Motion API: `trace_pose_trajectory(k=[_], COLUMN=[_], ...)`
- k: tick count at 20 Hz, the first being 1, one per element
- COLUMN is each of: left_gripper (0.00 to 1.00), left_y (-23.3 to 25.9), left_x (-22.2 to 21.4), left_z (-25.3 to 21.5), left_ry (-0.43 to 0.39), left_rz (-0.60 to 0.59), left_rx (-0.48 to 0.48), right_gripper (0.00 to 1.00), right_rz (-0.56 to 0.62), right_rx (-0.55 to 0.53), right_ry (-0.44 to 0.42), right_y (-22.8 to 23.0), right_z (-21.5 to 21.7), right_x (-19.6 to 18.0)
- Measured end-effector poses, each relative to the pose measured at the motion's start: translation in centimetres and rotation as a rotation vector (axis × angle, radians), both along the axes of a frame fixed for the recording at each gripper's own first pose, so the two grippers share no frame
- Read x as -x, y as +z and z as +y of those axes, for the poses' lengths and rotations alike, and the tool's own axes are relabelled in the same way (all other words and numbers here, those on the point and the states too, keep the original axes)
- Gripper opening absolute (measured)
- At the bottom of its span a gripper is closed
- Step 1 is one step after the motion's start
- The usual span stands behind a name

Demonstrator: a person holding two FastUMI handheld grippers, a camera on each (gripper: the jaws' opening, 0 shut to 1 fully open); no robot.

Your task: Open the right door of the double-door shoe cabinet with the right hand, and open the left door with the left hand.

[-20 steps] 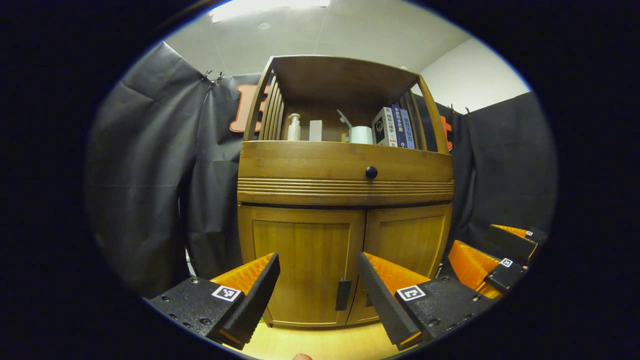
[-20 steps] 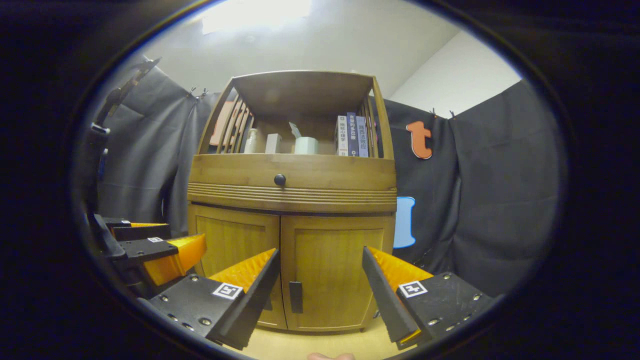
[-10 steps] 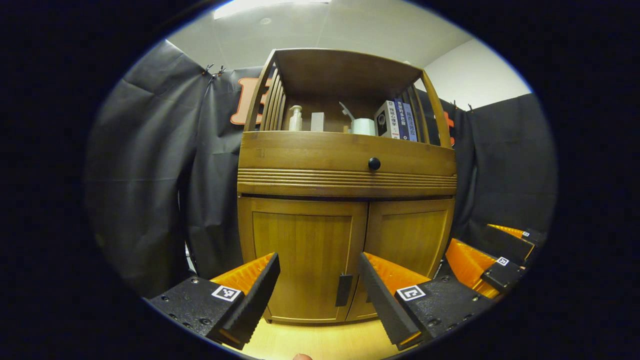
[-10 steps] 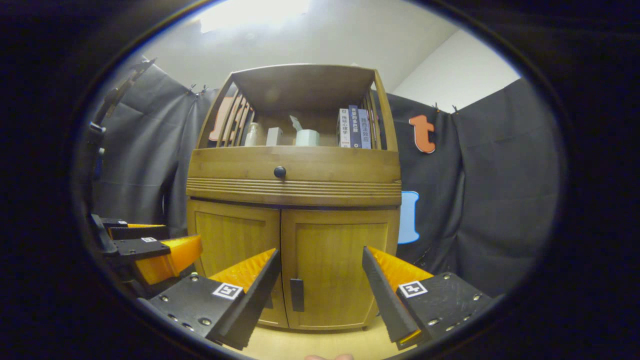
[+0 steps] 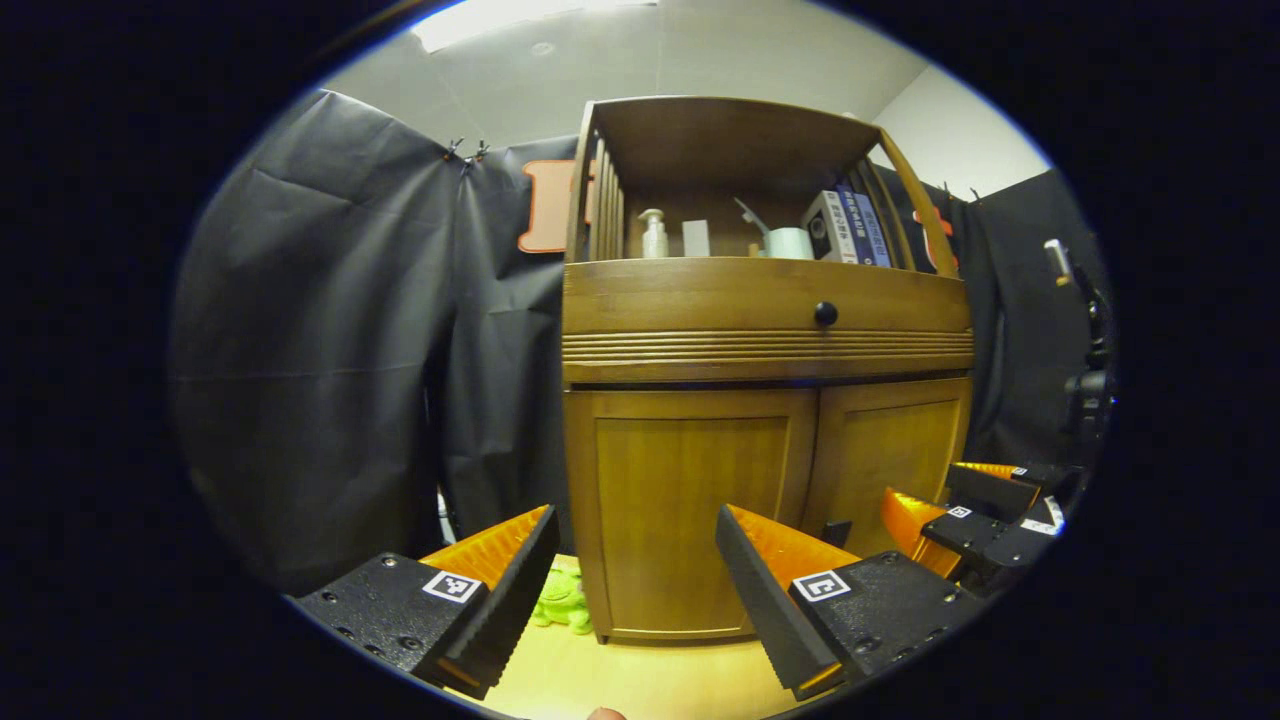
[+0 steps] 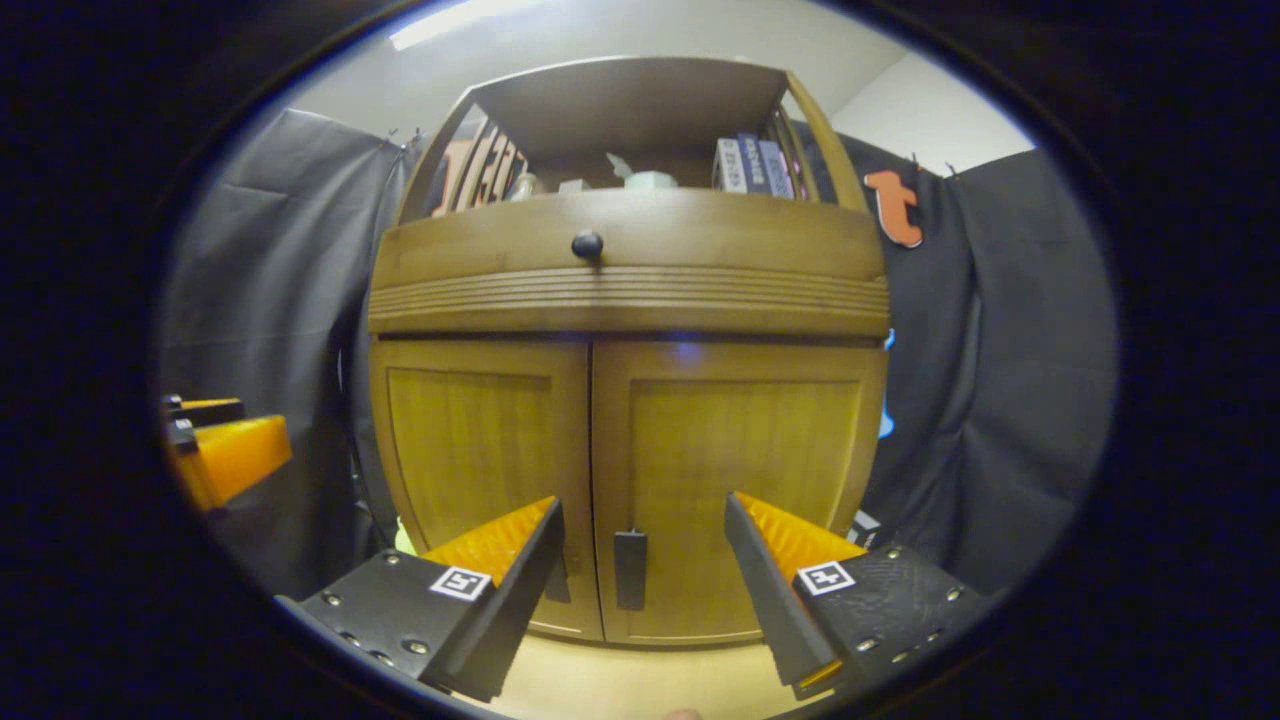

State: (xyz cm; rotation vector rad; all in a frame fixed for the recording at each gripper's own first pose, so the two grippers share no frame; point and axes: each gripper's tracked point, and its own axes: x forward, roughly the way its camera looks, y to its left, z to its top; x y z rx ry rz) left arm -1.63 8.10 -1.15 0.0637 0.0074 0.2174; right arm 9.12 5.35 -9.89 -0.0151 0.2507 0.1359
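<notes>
A staged booth, not a real home: black cloth (image 5: 330, 330) hung as walls ahead and to both sides, plain ceiling (image 5: 640, 50) with a strip light overhead, one wooden cabinet (image 6: 630, 290) straight ahead, books (image 5: 850, 212) and bottle (image 5: 654, 235) on its shelf.

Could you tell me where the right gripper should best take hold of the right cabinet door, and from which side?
Probably by the small dark handle, which stands upright low on the right door beside the centre seam. The right gripper is open and already frames it, so come straight in from the front, one finger on each side.
</notes>
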Motion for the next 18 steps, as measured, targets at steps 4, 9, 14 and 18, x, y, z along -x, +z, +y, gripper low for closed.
trace_pose_trajectory(k=[4, 9, 14, 18], left_gripper=[0.95, 0.94, 0.95, 0.95], left_y=[-0.1, -0.5, -0.8, -0.8], left_x=[1.2, 2.6, 3.5, 3.9], left_z=[3.4, 7.0, 9.0, 9.3], left_ry=[0.090, 0.203, 0.275, 0.283], left_rz=[0.006, 0.020, 0.030, 0.028], left_rx=[-0.009, -0.016, -0.013, -0.009], right_gripper=[0.78, 0.75, 0.49, 0.31], right_rz=[0.133, 0.214, 0.292, 0.269], right_rx=[0.027, 0.066, 0.066, 0.056], right_ry=[0.023, -0.012, -0.012, -0.045], right_y=[-5.3, -8.6, -11.7, -11.4], right_z=[1.6, 1.4, 1.6, 1.5], right_x=[-2.9, -5.8, -7.8, -7.6])
